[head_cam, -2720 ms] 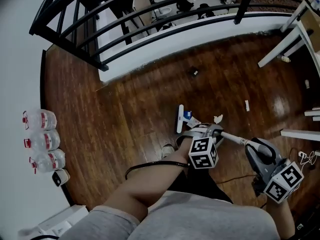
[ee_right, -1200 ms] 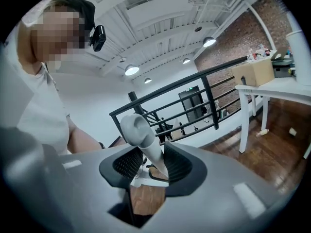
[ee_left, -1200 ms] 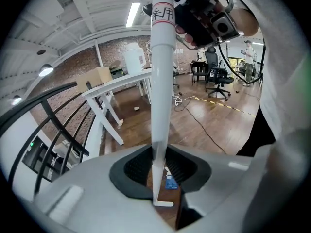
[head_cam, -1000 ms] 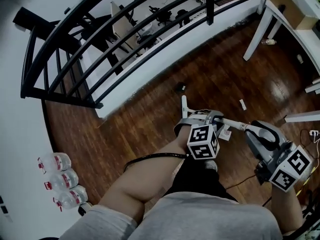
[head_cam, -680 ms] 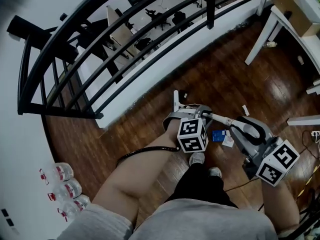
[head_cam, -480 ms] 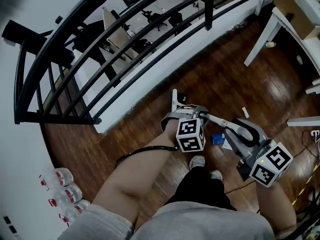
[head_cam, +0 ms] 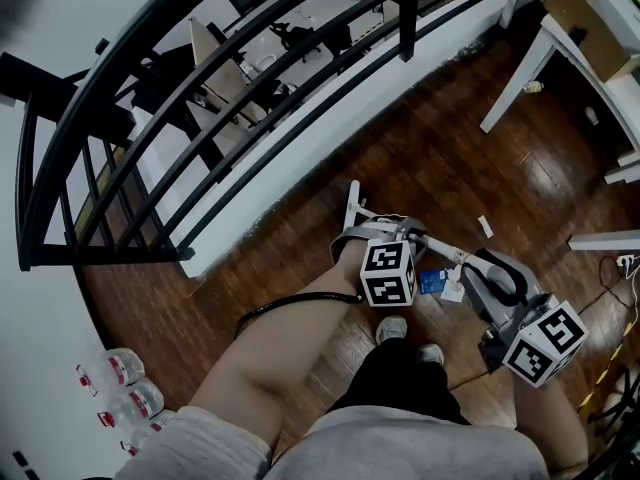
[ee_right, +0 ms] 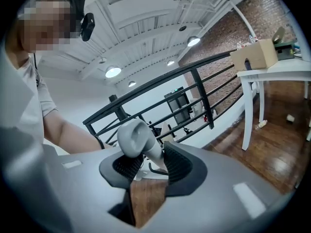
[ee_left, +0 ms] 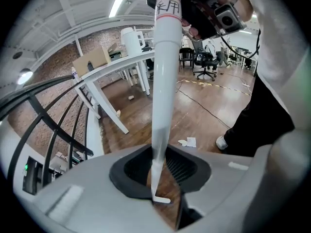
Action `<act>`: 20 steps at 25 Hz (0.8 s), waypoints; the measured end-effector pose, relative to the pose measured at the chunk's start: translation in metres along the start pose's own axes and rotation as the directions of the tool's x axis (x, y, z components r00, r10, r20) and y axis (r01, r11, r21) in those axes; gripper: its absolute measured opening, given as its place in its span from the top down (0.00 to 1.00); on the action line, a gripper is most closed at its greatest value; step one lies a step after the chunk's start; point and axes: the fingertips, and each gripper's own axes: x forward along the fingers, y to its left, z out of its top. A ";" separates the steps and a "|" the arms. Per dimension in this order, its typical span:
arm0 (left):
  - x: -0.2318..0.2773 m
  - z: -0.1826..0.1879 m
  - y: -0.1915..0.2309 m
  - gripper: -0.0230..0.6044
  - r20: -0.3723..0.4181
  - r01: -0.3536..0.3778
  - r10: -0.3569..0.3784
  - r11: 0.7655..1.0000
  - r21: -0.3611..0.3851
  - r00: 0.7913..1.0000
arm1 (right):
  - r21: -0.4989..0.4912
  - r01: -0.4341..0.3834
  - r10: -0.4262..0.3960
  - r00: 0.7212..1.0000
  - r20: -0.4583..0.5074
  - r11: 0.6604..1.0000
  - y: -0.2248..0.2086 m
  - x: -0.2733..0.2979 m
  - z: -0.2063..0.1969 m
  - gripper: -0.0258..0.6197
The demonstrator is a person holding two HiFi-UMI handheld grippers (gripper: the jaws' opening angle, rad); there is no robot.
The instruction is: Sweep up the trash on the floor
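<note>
A broom with a white pole [head_cam: 440,249] and a white head [head_cam: 352,210] reaches toward the white base of the railing. My left gripper [head_cam: 398,232] is shut on the pole [ee_left: 163,76], low down. My right gripper [head_cam: 478,266] is shut on the grey handle end [ee_right: 132,138]. A blue packet [head_cam: 432,281] and a white paper scrap [head_cam: 453,290] lie on the wood floor between the grippers, near my shoes. Another white scrap [head_cam: 486,227] lies farther right. In the left gripper view, white scraps [ee_left: 188,141] rest by a shoe.
A black railing [head_cam: 250,78] on a white ledge runs across the far side. White table legs [head_cam: 512,66] and a cardboard box [head_cam: 578,3] stand at the upper right. Water bottles [head_cam: 110,388] sit at the lower left. A black cable [head_cam: 290,303] loops by my arm.
Both grippers and the broom have shifted left toward the railing ledge. The blue packet and paper scrap now lie behind the broom head, close to the shoes.
</note>
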 end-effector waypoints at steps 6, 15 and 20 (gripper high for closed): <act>-0.003 0.010 -0.009 0.83 0.037 0.058 -0.058 0.998 0.008 0.998 | 0.025 0.062 -0.061 0.998 -0.025 0.998 0.001 -0.010 0.002 0.76; 0.037 0.087 -0.089 0.83 0.073 0.096 -0.099 0.994 0.043 0.992 | 0.071 0.117 -0.118 0.993 0.011 0.991 -0.021 -0.118 -0.044 0.76; 0.046 0.141 -0.131 0.83 0.127 0.124 -0.127 0.992 0.036 0.984 | 0.084 0.167 -0.169 0.985 0.019 0.982 -0.025 -0.180 -0.051 0.76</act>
